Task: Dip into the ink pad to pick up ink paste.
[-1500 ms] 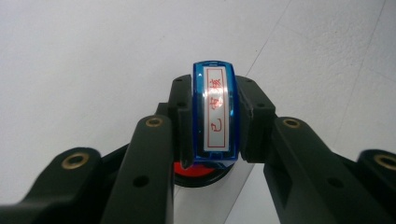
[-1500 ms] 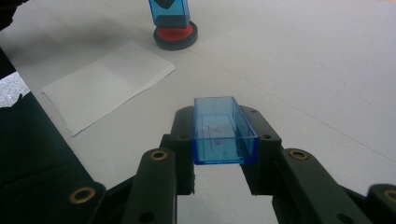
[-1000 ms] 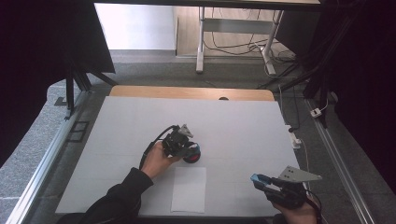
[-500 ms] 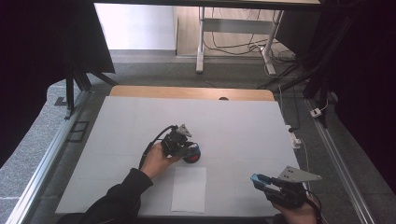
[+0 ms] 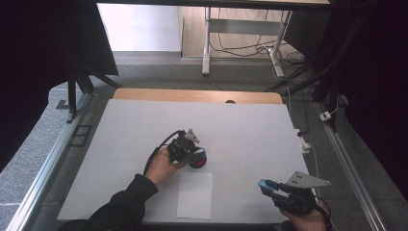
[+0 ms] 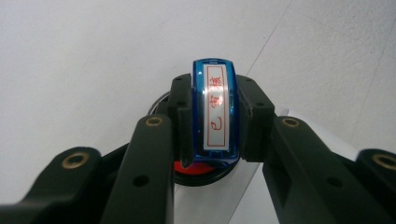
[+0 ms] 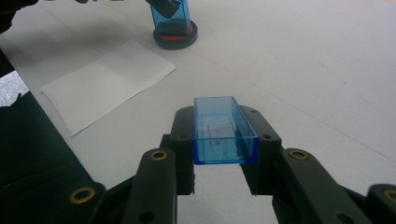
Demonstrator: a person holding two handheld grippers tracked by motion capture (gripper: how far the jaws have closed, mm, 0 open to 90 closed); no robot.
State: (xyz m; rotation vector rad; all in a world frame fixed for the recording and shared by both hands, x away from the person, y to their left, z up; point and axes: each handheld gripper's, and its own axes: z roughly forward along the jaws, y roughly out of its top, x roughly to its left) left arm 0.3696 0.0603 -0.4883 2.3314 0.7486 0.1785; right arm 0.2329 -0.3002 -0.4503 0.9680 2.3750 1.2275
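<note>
Left gripper [image 5: 192, 153] is clamped on a blue stamp [image 6: 215, 112], its 2 black jaws pressed against the stamp's long sides. That stamp stands on a round ink pad [image 5: 198, 160] with a dark rim and red centre, near the middle of the white table [image 5: 250, 130]. In the left gripper view the stamp is upright, and its white top label carries red characters inside a red outline. Just in front of the ink pad, toward the person, lies a white sheet of paper [image 5: 194, 195], flat and apart from the pad. Nothing lies between the pad and the paper.

Right gripper [image 5: 267, 186] sits low at the near right of the table, well apart from the left one, and pinches a clear blue cap [image 7: 223, 130] between its jaws. This cap is an open rectangular shell of see-through blue plastic, its hollow side up in the right gripper view, with faint red marks inside. Farther off in that view stand the stamp, the pad and the sheet.
</note>
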